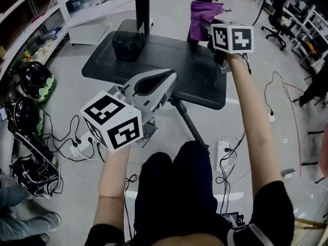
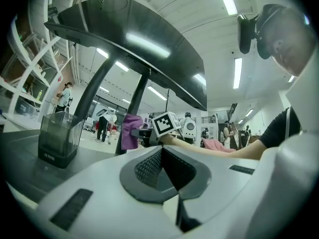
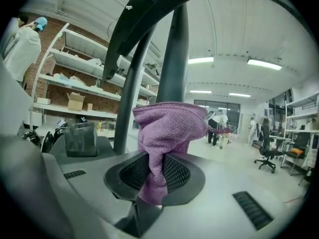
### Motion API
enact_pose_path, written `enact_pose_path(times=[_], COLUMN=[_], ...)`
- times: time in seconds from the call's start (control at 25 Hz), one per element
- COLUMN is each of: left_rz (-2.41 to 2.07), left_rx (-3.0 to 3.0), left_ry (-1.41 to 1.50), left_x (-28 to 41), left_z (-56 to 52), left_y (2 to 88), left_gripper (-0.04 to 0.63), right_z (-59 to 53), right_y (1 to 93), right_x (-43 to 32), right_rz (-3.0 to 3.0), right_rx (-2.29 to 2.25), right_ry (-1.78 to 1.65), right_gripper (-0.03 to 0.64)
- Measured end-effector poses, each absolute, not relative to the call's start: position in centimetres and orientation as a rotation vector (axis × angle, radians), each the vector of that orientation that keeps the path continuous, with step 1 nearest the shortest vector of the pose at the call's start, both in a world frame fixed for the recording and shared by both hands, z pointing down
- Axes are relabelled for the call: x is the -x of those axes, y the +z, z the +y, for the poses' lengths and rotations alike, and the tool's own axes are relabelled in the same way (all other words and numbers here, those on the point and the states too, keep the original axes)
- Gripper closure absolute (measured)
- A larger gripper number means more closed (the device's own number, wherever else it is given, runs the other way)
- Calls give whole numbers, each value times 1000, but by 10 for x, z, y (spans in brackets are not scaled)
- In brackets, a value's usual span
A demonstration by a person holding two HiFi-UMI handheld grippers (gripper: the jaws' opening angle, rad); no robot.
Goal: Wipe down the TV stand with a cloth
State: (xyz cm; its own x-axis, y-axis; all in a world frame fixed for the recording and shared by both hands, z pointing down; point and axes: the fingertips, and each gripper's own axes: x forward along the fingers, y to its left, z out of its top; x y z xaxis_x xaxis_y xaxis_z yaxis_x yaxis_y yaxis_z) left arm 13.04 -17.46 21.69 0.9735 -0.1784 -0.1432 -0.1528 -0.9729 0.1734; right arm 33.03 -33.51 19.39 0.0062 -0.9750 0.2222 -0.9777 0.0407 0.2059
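Between the clenched jaws of the right tool (image 3: 153,176) sits the purple cloth (image 3: 167,133), its bunched top rising above them. It is at the far right corner of the dark stand (image 1: 169,70), near the upright post (image 1: 142,4); whether it touches the base cannot be told. The left tool (image 2: 169,173) is clenched on nothing, over the base's near edge. A dark see-through tub (image 1: 127,42) stands on the base by the post. Cables (image 1: 77,145) trail over the floor.
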Motion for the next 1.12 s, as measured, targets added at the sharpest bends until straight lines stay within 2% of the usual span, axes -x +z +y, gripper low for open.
enact_pose_path(times=[0.32,0.6,1.12], left_rz=[-229,-242,-338], left_rx=[-2956,-2966,-2975], left_ry=[-192,-164,-127], left_x=[-119,-101,-48], left_z=[-166,-162,-168], left_y=[229,233,249], left_gripper=[591,591,591], right_z=[-330,-311,-349], right_y=[220,188,242], right_x=[-324,-261,-192], right_rz=[-1959,-2047,-2116], right_rx=[-1885,-1647,-1353], right_ry=[101,119,652], right_gripper=[535,535,535])
